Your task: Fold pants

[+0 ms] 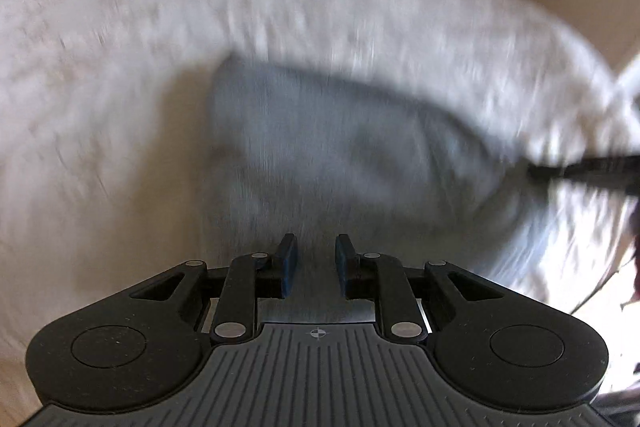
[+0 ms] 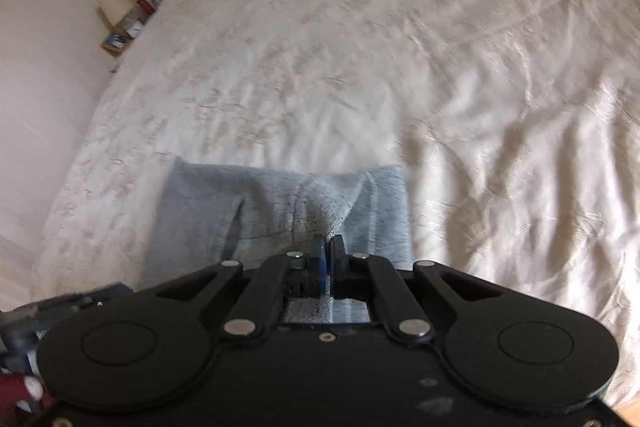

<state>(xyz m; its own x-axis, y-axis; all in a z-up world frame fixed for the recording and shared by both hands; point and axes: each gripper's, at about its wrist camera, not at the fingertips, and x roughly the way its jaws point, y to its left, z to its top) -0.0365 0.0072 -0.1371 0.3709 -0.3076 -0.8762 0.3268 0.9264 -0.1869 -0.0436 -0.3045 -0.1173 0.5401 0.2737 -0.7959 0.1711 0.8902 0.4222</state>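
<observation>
Pants (image 2: 280, 211) of soft grey heathered knit lie on a bed (image 2: 400, 67) spread with a cream, crinkled, faintly glossy cover. From the right wrist they form a squarish folded block with a straight far edge, a slanted pocket slit on the left, and a ridge of cloth rising to the right gripper (image 2: 328, 247). Its black fingers with blue pads are pressed together on that ridge, pinching a fold of the knit. From the left wrist the picture is blurred; the pants (image 1: 320, 147) show as a rounded grey patch below the left gripper (image 1: 316, 259). Its blue pads stand a little apart, grey cloth showing in the gap; whether they touch it I cannot tell. A wooden nightstand (image 2: 116, 43) with small items stands beside the bed.
</observation>
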